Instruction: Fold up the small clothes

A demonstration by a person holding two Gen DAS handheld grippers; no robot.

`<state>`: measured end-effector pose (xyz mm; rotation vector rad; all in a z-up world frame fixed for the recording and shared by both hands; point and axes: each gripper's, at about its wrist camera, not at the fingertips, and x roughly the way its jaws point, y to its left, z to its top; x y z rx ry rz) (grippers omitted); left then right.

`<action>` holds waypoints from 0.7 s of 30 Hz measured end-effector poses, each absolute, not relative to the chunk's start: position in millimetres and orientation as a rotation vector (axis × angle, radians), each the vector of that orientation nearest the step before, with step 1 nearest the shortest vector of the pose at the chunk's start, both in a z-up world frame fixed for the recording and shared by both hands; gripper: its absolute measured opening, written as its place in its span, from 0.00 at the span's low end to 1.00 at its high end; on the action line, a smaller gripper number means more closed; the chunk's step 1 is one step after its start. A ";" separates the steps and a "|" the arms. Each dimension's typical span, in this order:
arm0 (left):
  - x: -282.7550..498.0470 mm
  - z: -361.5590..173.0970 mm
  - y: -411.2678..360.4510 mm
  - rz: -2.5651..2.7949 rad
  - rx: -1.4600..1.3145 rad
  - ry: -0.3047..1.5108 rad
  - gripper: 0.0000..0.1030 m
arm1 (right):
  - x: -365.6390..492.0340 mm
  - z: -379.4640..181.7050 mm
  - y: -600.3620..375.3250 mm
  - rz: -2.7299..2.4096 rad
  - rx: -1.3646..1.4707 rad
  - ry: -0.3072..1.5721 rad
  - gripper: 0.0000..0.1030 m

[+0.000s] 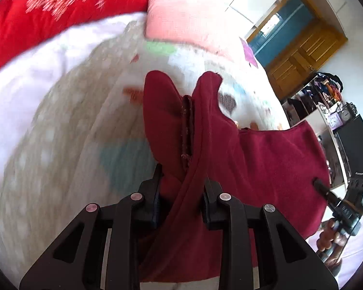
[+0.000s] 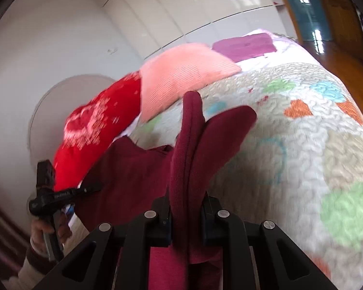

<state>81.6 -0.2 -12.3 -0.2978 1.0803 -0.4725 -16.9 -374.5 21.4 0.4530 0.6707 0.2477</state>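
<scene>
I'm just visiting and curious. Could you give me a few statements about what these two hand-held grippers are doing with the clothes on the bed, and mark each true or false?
1. Both hand-held grippers pinch the same dark red garment. True: the left hand-held gripper and the right hand-held gripper each clamp its fabric.
2. The garment lies flat on the quilt. False: it is held up between them.
3. A peach folded cloth lies farther back on the bed. True.
4. The quilt is plain white. False: it bears coloured hearts.
</scene>
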 end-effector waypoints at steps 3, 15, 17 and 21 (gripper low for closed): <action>57.2 -32.8 7.3 -0.426 -0.310 1.110 0.26 | -51.5 4.5 -369.3 0.210 0.412 0.748 0.16; 11.1 -30.5 36.0 -0.232 -0.287 1.003 0.49 | -59.5 62.0 -301.4 0.211 0.224 0.622 0.31; 7.4 -35.8 34.1 -0.220 -0.264 1.002 0.49 | -29.6 56.4 -264.6 0.302 0.220 0.636 0.31; 10.3 -46.6 36.1 -0.213 -0.263 1.014 0.51 | 33.2 36.2 -195.3 0.413 0.161 0.729 0.30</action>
